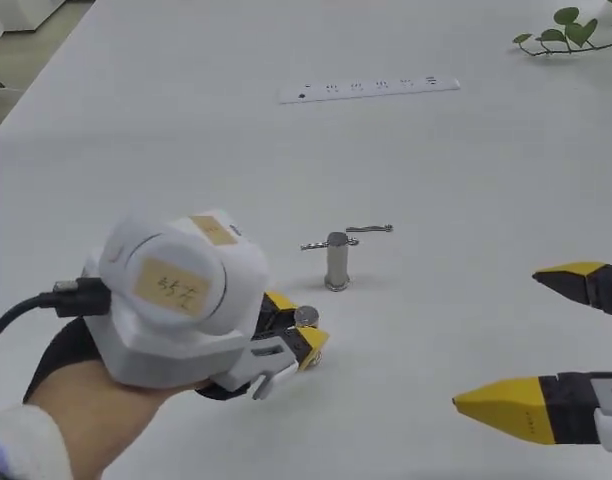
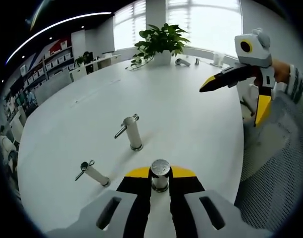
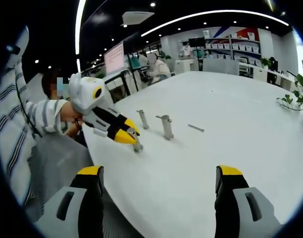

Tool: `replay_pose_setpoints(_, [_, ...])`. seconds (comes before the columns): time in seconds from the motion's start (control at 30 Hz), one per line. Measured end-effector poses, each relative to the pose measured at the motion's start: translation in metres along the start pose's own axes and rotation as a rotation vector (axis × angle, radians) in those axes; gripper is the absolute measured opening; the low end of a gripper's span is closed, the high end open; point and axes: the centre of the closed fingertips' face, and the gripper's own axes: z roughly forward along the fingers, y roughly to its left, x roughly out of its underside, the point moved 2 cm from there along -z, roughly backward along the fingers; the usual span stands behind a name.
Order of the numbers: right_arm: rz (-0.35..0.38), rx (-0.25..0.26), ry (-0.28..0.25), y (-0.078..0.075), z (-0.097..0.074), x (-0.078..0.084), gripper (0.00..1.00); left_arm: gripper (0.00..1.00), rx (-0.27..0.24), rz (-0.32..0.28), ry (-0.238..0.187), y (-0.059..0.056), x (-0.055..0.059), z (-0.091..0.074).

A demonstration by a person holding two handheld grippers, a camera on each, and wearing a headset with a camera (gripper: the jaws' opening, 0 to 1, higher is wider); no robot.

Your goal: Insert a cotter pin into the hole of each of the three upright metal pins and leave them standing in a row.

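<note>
The white matte bench (image 1: 186, 100) is carrying all the work, its surface smooth and plain. The left gripper (image 2: 160, 172), black-jawed with yellow tips, is clamping the held pin (image 1: 306, 317), a short steel cylinder with a flat round head. It is keeping the pin upright and close to the bench. The right gripper (image 1: 496, 339) is hovering well apart on the other side, jaws spread wide and carrying nothing. The middle pin (image 1: 337, 265) is standing just beyond the held one, dull grey and round, with its cotter pin (image 1: 316, 245) poking out sideways near the top. The far pin (image 2: 96, 174) is likewise wearing a looped cotter pin (image 2: 84, 168). The loose cotter pin (image 1: 371, 230), a thin bright wire, is lying flat just behind the middle pin. Its long axis is running across the bench, roughly square to the right gripper's reach. The right gripper, being the free one, is looking best placed to take it, reaching forward and inward past the middle pin.
</note>
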Motion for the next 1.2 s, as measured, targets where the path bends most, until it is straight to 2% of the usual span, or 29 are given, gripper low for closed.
replay_pose_setpoints(0.2, [0.002, -0.002, 0.002, 0.0002, 0.0001, 0.0005, 0.94, 0.11, 0.002, -0.016, -0.013, 0.0005, -0.0006, 0.0027])
replay_pose_setpoints(0.33, [0.003, -0.001, 0.001, -0.0001, -0.0001, 0.0002, 0.94, 0.11, 0.003, 0.005, -0.021, -0.0003, -0.0017, 0.0036])
replay_pose_setpoints(0.5, [0.004, -0.002, 0.007, 0.0003, 0.0, 0.0016, 0.94, 0.11, 0.002, -0.018, -0.039, 0.0008, -0.0003, 0.0027])
replay_pose_setpoints(0.57, [0.005, -0.002, 0.006, 0.0005, 0.0003, 0.0017, 0.94, 0.12, 0.003, -0.01, -0.041, 0.0006, -0.0001, 0.0024])
replay_pose_setpoints(0.83, [0.006, -0.006, 0.007, 0.0011, 0.002, 0.0014, 0.94, 0.12, -0.003, -0.005, -0.05, 0.0005, -0.0001, 0.0022])
replay_pose_setpoints(0.9, [0.004, -0.006, 0.01, 0.0008, 0.002, 0.0018, 0.94, 0.12, -0.001, -0.021, -0.047, 0.001, 0.0, 0.002])
replay_pose_setpoints(1.07, [0.002, -0.007, 0.013, -0.0003, 0.0019, 0.0018, 0.94, 0.13, 0.005, -0.01, -0.039, -0.0005, 0.0002, 0.0016])
replay_pose_setpoints(1.17, [0.0, -0.009, 0.013, -0.0012, 0.0019, 0.0007, 0.94, 0.16, 0.019, -0.012, -0.049, -0.0023, -0.0016, -0.0003])
replay_pose_setpoints(1.2, [-0.001, -0.009, 0.014, -0.0015, 0.002, 0.0006, 0.94, 0.16, 0.017, -0.002, -0.065, -0.0021, -0.0042, -0.0022])
